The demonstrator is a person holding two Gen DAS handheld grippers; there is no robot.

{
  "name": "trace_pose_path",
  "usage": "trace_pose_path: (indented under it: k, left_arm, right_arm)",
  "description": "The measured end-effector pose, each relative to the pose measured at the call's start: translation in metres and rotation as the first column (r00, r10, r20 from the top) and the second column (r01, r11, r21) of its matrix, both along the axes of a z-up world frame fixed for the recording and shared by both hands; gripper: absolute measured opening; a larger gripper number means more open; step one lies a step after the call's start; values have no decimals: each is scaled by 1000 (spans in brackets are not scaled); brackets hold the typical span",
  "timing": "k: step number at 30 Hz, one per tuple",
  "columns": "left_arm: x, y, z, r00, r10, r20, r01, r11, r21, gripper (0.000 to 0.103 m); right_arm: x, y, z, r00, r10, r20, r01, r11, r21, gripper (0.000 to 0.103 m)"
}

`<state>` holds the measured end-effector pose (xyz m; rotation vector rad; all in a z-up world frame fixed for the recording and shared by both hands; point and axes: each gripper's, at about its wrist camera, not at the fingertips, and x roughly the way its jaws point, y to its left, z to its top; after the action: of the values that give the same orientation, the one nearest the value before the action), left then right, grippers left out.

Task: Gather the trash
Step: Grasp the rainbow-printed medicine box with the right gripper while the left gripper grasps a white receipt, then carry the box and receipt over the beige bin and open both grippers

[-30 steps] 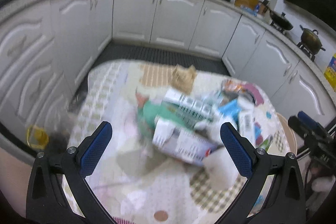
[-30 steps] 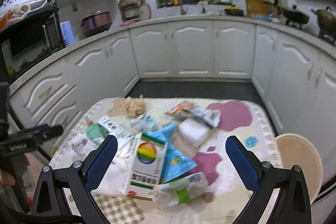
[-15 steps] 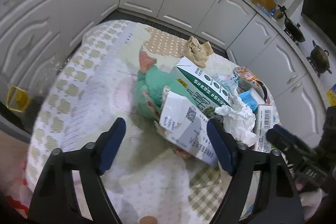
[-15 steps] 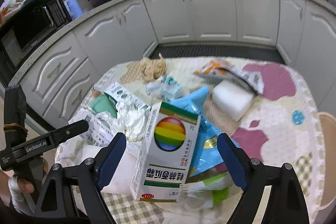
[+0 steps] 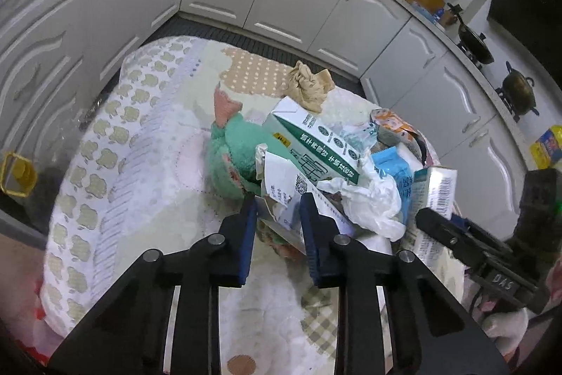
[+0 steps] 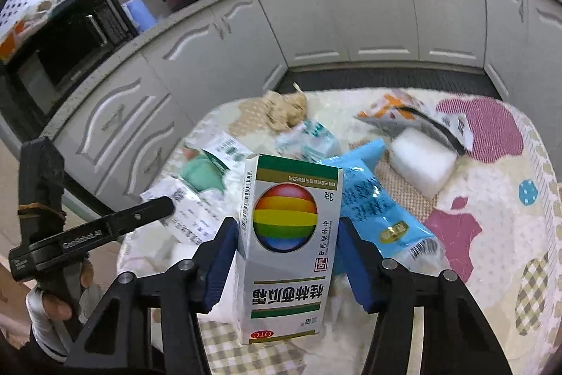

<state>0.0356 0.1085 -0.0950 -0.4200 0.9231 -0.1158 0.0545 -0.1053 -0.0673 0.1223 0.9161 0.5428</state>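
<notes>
Blue-padded left hand-held gripper (image 5: 277, 209) closing on torn white carton (image 5: 286, 188), right hand-held gripper (image 6: 288, 234) closing around rainbow box (image 6: 286, 234), both previously wide.

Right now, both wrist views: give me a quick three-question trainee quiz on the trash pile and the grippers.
1. True or false: the right gripper has the rainbow-ball box between its jaws.
2. What lies between the left gripper jaws? A) crumpled brown paper B) torn white carton with a QR code C) blue snack bag
3. Fill in: the white foam block sits partly under the ____ and grey snack wrapper.

Key
1. True; the jaws are closing and its pads flank the box's sides.
2. B, the torn white carton; the brown paper lies farther back on the patterned tablecloth.
3. orange
</notes>
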Motion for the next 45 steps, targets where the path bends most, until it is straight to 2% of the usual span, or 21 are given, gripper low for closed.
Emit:
trace_pose_path:
  k: [5, 11, 20, 26, 33, 38, 45]
  left_arm:
    - [-8, 7, 18, 999, -3, 33, 2, 1000, 7, 18]
    - [-17, 16, 59, 993, -6, 117, 1, 999, 41, 16]
    - [-16, -3, 107, 975, -77, 209, 65, 996, 63, 15]
    - [-8, -41, 124, 959, -160, 236, 152, 987, 53, 15]
    - [7, -105, 134, 930, -265, 255, 264, 964, 39, 15]
    - [24, -159, 134, 912, -329, 246, 332, 943, 29, 15]
    - [47, -237, 119, 886, -415, 206, 420, 907, 23, 15]
  right_arm:
    - [-13, 0, 20, 999, 18, 51, -19, 1000, 20, 55]
    - [-21, -10, 38, 996, 0, 90, -6, 998, 57, 55]
    - [-28, -32, 61, 988, -46, 146, 38, 997, 61, 55]
    - [-29, -61, 68, 980, -115, 164, 110, 993, 39, 55]
    - [-32, -114, 68, 958, -225, 178, 230, 973, -10, 55]
    - [-32, -167, 61, 930, -334, 155, 341, 940, -27, 55]
    - [-31, -238, 38, 875, -472, 113, 481, 873, -81, 55]
